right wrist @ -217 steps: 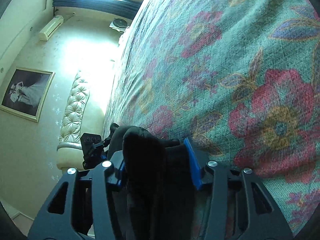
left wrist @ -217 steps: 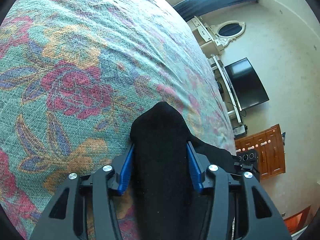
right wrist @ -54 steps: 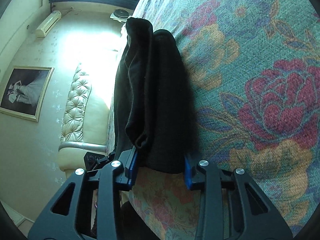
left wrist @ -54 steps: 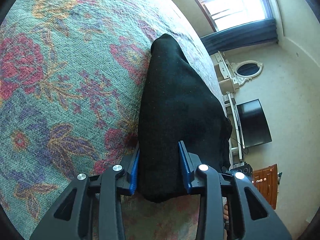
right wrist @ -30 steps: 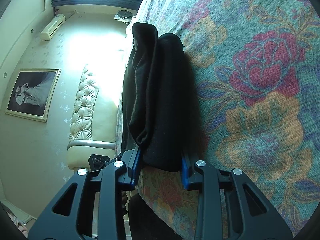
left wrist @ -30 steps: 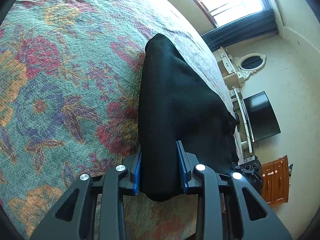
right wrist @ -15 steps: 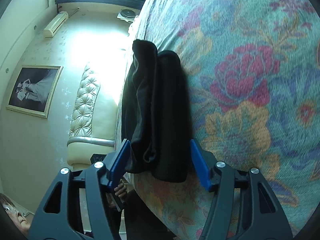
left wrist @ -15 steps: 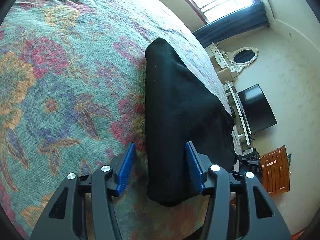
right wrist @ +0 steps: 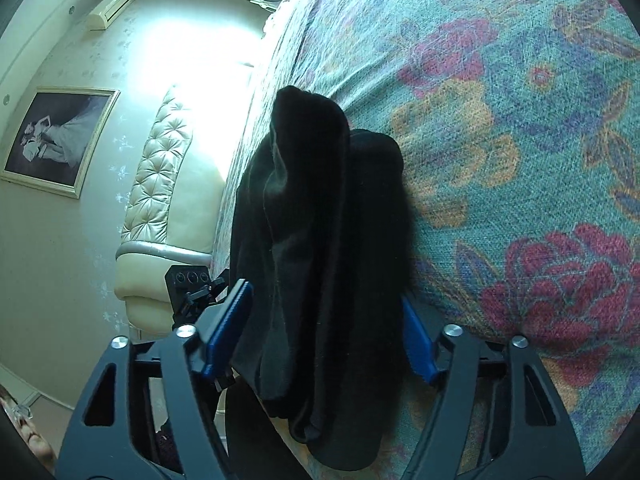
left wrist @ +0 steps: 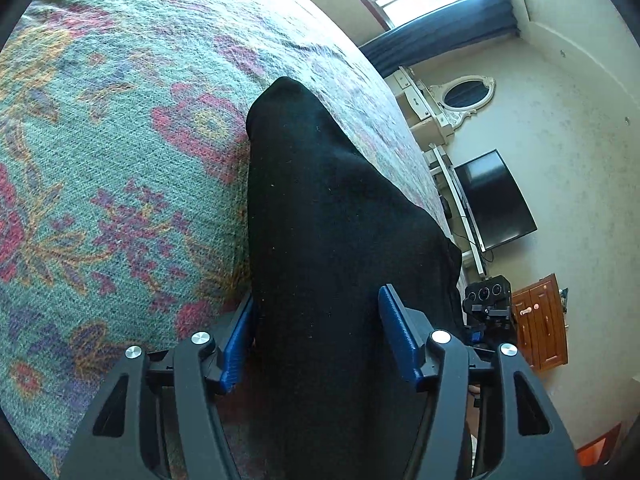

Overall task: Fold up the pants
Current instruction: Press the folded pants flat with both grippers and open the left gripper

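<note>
Two black-framed grippers with blue finger pads, both spread wide over one folded bundle of black knit pants on a floral bedspread.

Left wrist view: teal woven bedspread (left wrist: 100, 152) with red and orange flowers on the left; folded black pants (left wrist: 320, 240) lying flat down the middle, running away from the camera; left gripper (left wrist: 316, 340) straddling the near end, jaws wide, blue pads standing just off the cloth on either side, nothing pinched; black flat-screen television (left wrist: 494, 200) and brown wooden cabinet (left wrist: 538, 328) at far right. Right wrist view: cream tufted headboard (right wrist: 160, 184) at left; same pants (right wrist: 320, 248) stacked in layered folds near the bed edge; right gripper (right wrist: 324, 340) astride the near end, jaws equally wide, gripping nothing; bedspread (right wrist: 520, 140) to the right.
</note>
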Available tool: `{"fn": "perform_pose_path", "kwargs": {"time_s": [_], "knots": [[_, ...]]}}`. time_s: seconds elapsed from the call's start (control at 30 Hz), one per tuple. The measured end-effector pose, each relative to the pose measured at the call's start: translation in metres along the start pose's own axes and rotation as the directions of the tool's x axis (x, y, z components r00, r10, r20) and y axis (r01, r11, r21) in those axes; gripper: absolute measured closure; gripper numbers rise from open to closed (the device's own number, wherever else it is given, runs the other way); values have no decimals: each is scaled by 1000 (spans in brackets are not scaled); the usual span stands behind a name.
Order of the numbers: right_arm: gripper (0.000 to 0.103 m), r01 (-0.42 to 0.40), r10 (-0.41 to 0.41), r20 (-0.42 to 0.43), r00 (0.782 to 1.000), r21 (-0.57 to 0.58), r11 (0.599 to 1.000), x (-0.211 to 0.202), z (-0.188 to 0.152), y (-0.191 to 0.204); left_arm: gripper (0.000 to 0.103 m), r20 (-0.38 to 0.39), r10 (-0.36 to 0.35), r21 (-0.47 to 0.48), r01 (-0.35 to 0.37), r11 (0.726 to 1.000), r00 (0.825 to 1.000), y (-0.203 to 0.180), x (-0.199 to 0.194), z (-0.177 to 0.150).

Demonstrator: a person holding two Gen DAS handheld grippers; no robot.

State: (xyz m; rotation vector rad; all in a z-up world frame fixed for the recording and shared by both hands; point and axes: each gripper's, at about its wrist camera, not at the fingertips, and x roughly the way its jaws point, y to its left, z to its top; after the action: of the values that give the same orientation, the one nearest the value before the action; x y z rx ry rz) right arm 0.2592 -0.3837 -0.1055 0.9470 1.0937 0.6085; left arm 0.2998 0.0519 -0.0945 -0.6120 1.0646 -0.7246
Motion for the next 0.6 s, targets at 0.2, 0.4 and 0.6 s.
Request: {"fn": "perform_pose_path", "kwargs": {"time_s": [0.2, 0.4, 0.6], "knots": [[71, -56, 56, 22, 998, 20, 998, -5, -4, -16, 69, 8, -4, 5, 4, 1000, 1000, 8, -2, -9], [53, -167, 166, 13, 986, 57, 984, -10, 3, -23, 59, 7, -64, -32, 65, 997, 998, 10, -2, 1], [50, -152, 150, 25, 988, 55, 987, -6, 11, -17, 53, 11, -67, -78, 68, 995, 998, 12, 3, 11]]}}
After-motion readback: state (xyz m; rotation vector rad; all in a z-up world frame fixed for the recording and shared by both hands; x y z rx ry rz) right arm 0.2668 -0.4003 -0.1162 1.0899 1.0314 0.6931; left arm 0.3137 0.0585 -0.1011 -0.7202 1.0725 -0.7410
